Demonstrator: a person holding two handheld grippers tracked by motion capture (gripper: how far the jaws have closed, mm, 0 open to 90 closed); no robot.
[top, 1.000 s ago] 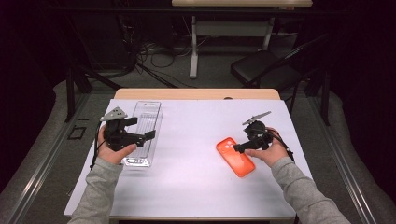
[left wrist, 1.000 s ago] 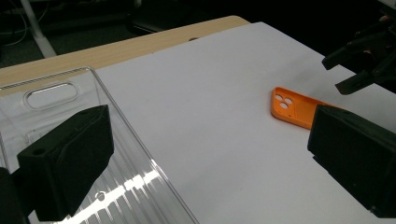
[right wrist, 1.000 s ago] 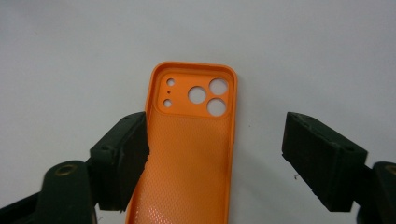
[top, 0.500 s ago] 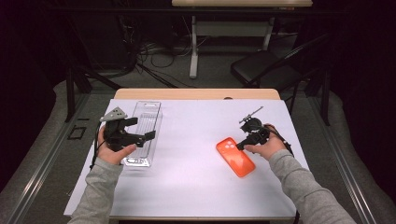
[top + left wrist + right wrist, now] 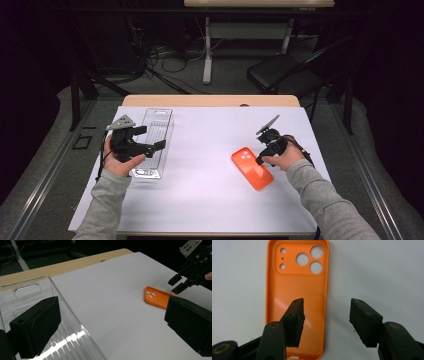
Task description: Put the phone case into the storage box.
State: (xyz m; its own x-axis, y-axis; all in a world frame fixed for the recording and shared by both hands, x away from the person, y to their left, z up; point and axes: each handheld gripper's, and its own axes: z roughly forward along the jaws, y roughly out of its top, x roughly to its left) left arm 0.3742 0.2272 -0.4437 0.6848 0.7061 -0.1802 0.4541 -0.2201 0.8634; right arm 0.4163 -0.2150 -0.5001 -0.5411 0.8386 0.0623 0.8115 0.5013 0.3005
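The right gripper (image 5: 261, 159) stands approx. half open over the orange phone case (image 5: 252, 167), and its jaws have just been closing. In the right gripper view one jaw hangs inside the case's shell, the other over bare white table cover (image 5: 210, 190) just past the case's long edge, so that edge wall sits between them. The pads aren't pressing on it yet; whether the tips touch the case I can't tell. Nothing is held.

The left gripper (image 5: 150, 147) has its jaws wide apart, w/ nothing gripped. It's over the clear plastic tray (image 5: 159, 120) at the left of the table; one jaw hangs above the tray's ribbed floor, the other out past its rim over the white cover.

The case lies flat, open side up, at the right of the table, camera cutouts toward the far end, well apart from the tray.

Vs. a second ago: the right hand sits a bit differently at the case's edge, w/ the grey plate on top now tilted up more steeply. The left hand, tray and case are where they were.

Count: 1 case, 1 tray, 2 grippers, 2 hands in grey sleeves. The case has 3 large round cutouts plus 2 small ones and a pinhole.
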